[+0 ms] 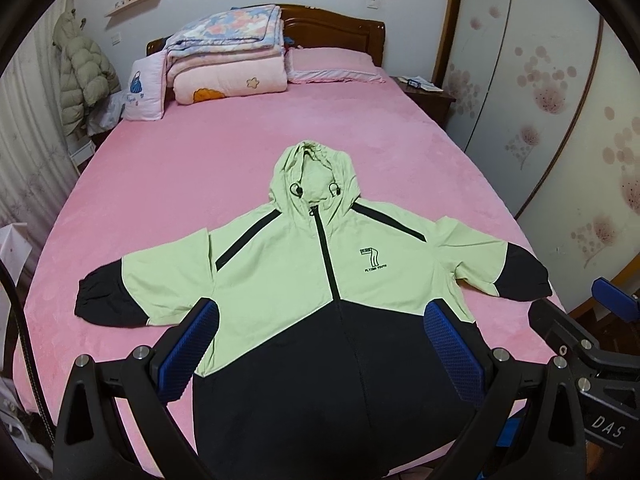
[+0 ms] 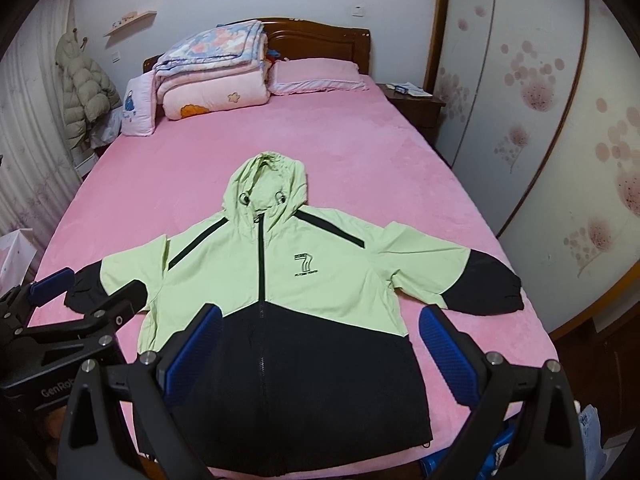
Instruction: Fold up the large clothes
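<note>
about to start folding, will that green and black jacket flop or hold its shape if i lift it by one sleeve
The jacket looks thin and lies creased flat on the bed, so it would probably droop rather than hold shape. Its smooth shell fabric may slip in the tongs. It likely weighs little for its spread.

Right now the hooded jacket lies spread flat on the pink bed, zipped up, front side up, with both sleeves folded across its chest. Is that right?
Not quite. In the left wrist view the hooded jacket lies flat on the pink bed, zipped, front up, but both sleeves stretch out to the sides, not folded across the chest. The right wrist view shows the same.
</note>
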{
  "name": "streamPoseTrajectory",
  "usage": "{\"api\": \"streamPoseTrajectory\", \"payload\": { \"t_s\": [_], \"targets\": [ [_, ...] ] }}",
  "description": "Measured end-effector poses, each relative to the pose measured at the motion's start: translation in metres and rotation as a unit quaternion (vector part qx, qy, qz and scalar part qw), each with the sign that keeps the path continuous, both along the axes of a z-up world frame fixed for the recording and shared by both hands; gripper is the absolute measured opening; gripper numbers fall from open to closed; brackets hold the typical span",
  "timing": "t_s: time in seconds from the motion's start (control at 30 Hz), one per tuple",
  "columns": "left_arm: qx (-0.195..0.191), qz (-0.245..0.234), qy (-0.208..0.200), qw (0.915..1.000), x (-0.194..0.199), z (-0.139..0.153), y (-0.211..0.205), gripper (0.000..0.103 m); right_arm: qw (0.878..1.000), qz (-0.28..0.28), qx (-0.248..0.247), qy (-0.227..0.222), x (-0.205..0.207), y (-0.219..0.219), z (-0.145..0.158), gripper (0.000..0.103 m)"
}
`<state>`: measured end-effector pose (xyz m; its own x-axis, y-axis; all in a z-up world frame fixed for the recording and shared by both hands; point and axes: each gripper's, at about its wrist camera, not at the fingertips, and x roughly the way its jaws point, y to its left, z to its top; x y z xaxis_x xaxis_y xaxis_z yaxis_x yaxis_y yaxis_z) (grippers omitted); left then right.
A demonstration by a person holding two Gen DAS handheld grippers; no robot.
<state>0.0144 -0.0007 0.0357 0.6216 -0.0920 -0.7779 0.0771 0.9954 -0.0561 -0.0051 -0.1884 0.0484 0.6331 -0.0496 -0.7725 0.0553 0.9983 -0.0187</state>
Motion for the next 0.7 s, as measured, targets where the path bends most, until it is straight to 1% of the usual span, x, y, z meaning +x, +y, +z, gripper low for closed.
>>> {"api": "streamPoseTrajectory", "payload": {
  "t_s": [0.13,0.23,0.37,0.53,0.7],
  "targets": [
    [0.004,-0.009,-0.006,0.9999,0.002,0.003,-0.003,0.102,1.000,-0.015,0.000,-0.005,-0.001,-0.006,0.004,0.099],
    [0.013,-0.012,-0.006,0.9998,0.006,0.004,-0.006,0.102,1.000,-0.026,0.013,-0.007,0.000,-0.014,0.009,0.099],
    [0.012,-0.021,-0.004,0.9997,0.012,0.006,-0.007,0.102,0.998,-0.046,0.032,-0.015,-0.002,-0.028,0.015,0.099],
    [0.000,-0.025,-0.001,0.9997,0.018,0.012,-0.010,0.102,0.996,-0.071,0.046,-0.028,-0.007,-0.047,0.022,0.099],
    [-0.020,-0.023,0.002,0.9996,0.025,0.017,-0.017,0.102,0.995,-0.085,0.038,-0.043,-0.009,-0.062,0.030,0.099]
  ]
}}
